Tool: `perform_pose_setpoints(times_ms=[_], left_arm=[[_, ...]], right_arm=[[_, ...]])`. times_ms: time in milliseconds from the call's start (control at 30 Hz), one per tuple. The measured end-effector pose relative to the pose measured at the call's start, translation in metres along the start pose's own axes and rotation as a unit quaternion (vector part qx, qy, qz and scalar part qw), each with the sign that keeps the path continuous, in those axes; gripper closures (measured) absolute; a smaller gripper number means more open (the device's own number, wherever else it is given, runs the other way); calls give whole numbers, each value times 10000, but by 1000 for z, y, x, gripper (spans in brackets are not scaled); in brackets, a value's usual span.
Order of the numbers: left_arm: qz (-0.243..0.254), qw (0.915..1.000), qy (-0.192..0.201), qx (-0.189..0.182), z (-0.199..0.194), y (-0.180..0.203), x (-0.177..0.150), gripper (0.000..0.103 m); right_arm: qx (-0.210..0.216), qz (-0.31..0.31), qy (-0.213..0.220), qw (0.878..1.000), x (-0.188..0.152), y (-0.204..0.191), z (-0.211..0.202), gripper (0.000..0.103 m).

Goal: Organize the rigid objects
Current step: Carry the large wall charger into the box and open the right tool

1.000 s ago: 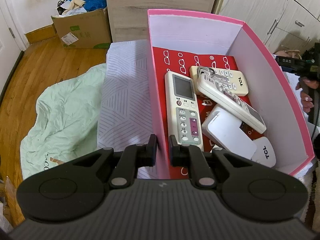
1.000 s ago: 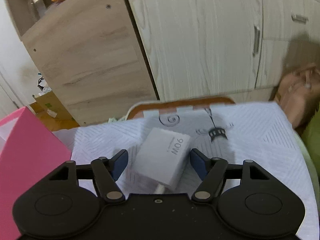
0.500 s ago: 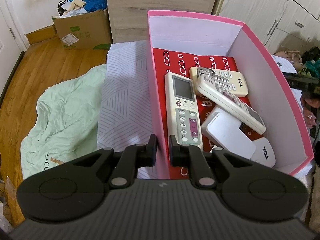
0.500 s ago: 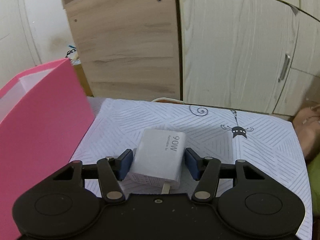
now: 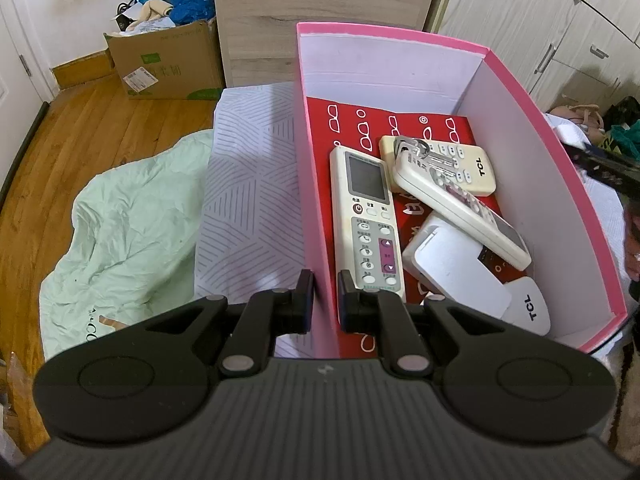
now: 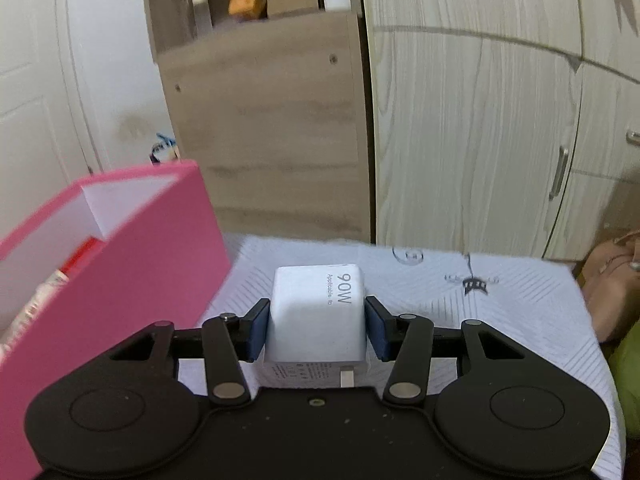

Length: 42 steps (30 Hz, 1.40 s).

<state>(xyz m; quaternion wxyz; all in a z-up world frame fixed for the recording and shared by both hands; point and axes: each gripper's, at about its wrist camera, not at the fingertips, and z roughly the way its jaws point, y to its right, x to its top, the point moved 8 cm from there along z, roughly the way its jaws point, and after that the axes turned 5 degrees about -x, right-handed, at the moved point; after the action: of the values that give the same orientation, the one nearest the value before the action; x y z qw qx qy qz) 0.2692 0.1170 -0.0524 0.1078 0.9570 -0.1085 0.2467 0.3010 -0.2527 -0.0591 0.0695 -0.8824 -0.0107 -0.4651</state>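
The right gripper (image 6: pixel 316 330) pinches the white 90W charger (image 6: pixel 318 314), whose rear prong is partly hidden; 1 second ago its fingers stood apart from it. The left gripper (image 5: pixel 322 298) stays clamped on the pink box (image 5: pixel 532 128) wall, covering one remote control's (image 5: pixel 368 216) lower end.

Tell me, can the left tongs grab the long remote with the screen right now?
Probably not yet: the left tongs are clamped on the pink box wall. The screen remote lies uncovered just inside, so letting go first would help.
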Motion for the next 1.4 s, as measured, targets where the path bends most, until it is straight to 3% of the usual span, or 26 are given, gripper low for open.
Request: perform_pose_setpoints(times_ms=[267, 433, 600, 800, 933, 1167, 1400], left_arm=[[32, 10000, -2, 15, -1, 2, 0, 92], [-34, 10000, 17, -18, -1, 3, 0, 92], [-3, 10000, 17, -20, -2, 1, -1, 92], [-33, 10000, 34, -44, -2, 0, -1, 92], [-168, 9998, 59, -132, -2, -2, -1, 92], [-195, 9996, 84, -197, -7, -3, -2, 92], [-226, 9995, 79, -206, -7, -3, 0, 92]], right_arm=[[997, -30, 451, 9940, 32, -54, -64, 48], [1834, -13, 232, 9828, 39, -98, -84, 48], [2545, -58, -357, 9664, 27, -149, -77, 48], [2800, -127, -1442, 9490, 10, -197, -43, 48], [2924, 369, -2356, 9261, -1, -214, -9, 48], [2974, 483, -2748, 9131, -5, -227, 16, 48], [2227, -244, -2535, 9410, -1, -234, 26, 47]])
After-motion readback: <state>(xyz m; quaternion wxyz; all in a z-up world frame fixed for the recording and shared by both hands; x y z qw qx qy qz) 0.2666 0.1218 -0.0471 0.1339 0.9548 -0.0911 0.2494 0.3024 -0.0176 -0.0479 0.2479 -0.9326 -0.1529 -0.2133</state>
